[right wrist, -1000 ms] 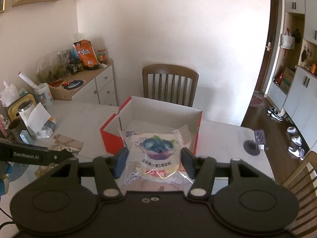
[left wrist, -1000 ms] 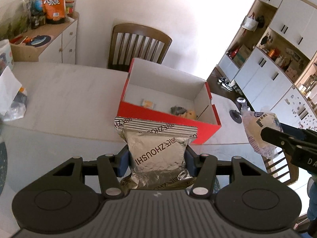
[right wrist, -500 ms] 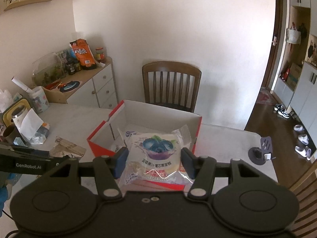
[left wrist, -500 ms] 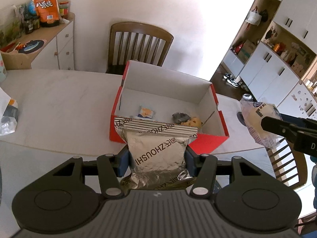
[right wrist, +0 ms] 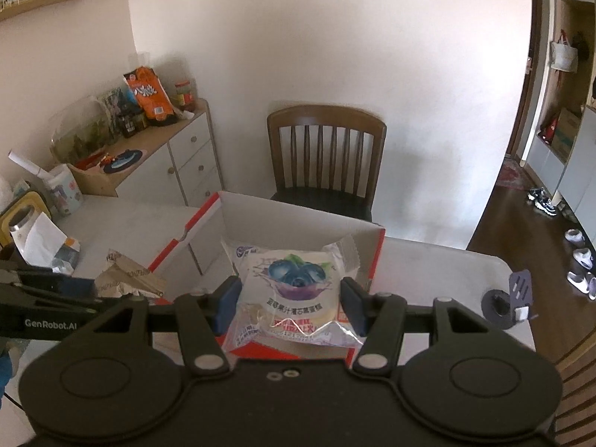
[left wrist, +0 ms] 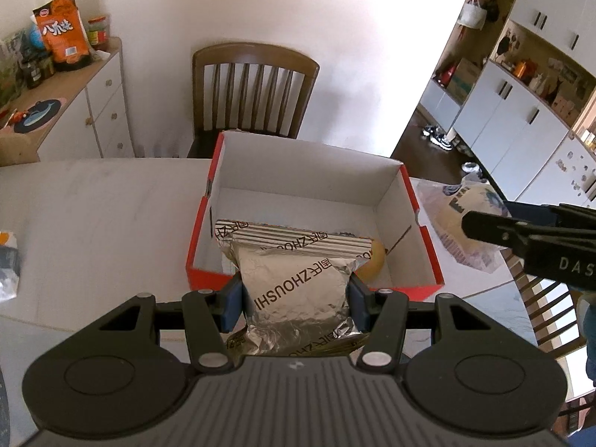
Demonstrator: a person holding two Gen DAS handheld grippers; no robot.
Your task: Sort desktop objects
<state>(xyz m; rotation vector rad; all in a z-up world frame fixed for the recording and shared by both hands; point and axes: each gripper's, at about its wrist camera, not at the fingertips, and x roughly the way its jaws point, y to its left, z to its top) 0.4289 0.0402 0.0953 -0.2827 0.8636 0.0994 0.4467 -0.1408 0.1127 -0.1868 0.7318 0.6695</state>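
Dining-room counter [left wrist: 93,216], red box [left wrist: 428,260] ahead. Left hand-held gripper [left wrist: 296,300] clamps foil pouch [left wrist: 298,290]: light, crinkly, slippery; side grip sound. Right hand-held gripper [right wrist: 290,305] clamps blueberry cake packet [right wrist: 294,290]: soft, crushable.

A brown slatted chair [right wrist: 326,160] stands against the plain pale wall [right wrist: 335,37] — a white drawer cabinet [right wrist: 186,164] left, dark wood floor [right wrist: 521,216] and white cupboards [left wrist: 521,111] right.

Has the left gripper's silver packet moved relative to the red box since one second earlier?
Yes. The silver packet, clamped in the left gripper, has advanced toward the red box: its top now overlaps the box's interior.
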